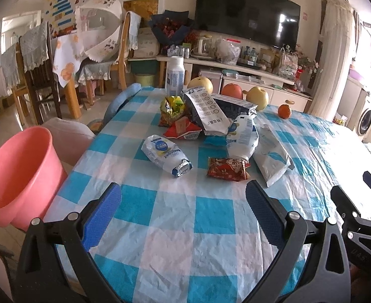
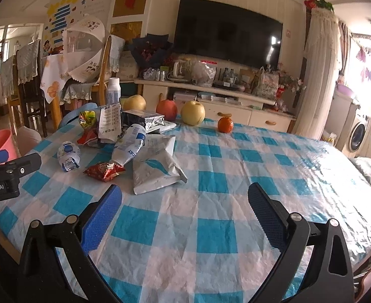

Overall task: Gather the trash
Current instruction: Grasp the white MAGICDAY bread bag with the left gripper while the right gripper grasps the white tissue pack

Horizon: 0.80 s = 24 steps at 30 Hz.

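Tongs: left gripper [image 1: 182,199] and right gripper [image 2: 184,199] both spread wide, nothing held, hovering over bare cloth at table's near edge.
Why: looks like start pose, no wrapper reached yet.
Trash: wrappers heaped at 11–12 o'clock from left gripper; blue-white pouch [image 1: 165,155] and red packet [image 1: 227,168] nearest, white bag [image 1: 272,155] at 1 o'clock.
Bin: pink bucket [image 1: 18,176] off table edge at 9 o'clock, mouth up, probably the drop point.
Not trash: fruit [image 2: 192,113] and bottle [image 2: 114,91] in a row behind the heap.
Left view only: bucket's full rim and inside.
Right view only: long clear stretch of table [image 2: 273,166] at 1–3 o'clock; bucket just a sliver.
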### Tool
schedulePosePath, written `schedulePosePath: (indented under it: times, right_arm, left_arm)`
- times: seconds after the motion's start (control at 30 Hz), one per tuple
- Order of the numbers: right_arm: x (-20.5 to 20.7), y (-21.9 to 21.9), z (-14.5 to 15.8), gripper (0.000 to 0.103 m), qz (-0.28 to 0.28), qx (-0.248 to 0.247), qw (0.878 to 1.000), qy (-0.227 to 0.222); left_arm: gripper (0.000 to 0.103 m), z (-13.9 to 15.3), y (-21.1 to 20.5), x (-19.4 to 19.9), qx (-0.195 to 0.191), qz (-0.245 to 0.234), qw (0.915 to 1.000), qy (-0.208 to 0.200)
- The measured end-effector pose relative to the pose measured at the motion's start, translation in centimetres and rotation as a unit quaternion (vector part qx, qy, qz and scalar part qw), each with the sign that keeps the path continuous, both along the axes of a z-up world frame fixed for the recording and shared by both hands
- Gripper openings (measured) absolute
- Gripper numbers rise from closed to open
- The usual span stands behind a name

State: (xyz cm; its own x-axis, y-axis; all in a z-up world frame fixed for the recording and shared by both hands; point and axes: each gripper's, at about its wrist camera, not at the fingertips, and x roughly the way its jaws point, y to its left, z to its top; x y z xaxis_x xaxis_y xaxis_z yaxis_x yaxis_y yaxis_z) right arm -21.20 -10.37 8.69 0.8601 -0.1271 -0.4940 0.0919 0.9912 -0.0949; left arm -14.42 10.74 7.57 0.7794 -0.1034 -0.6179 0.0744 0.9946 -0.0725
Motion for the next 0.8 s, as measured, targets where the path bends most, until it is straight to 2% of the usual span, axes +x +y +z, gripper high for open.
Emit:
schedulePosePath:
  times: [0.27,0.4,0.5,0.67,0.8]
  right_arm:
    - [4.1,-3.5,-0.3,0.098,0.007,0.081,0.996,0.034]
    - [7.1,-5.3,-1.5,0.098,0.015,0.159,0.984,0.076]
    - [8.9,-5.9,-2.5,0.098,0.022,0.192,0.976,0.104]
    - [11.1,-5.3,-2.9,0.098,0.039,0.192,0.974,0.117]
    - [12.8,-5.1,-3.0,0.098,0.052,0.193,0.972,0.122]
  left_arm:
    - [0.099,-0.7,1.6,3.5,-0.065,0.009,0.9970,0.041]
    - [0.097,-1.5,2.4,6.2,-0.093,0.028,0.9930,0.068]
    - [0.090,-2.3,3.0,8.5,-0.114,0.047,0.9885,0.088]
    - [0.082,-3.8,3.4,11.7,-0.125,0.072,0.9828,0.115]
    - [0.081,-4.8,3.0,13.8,-0.117,0.081,0.9812,0.130]
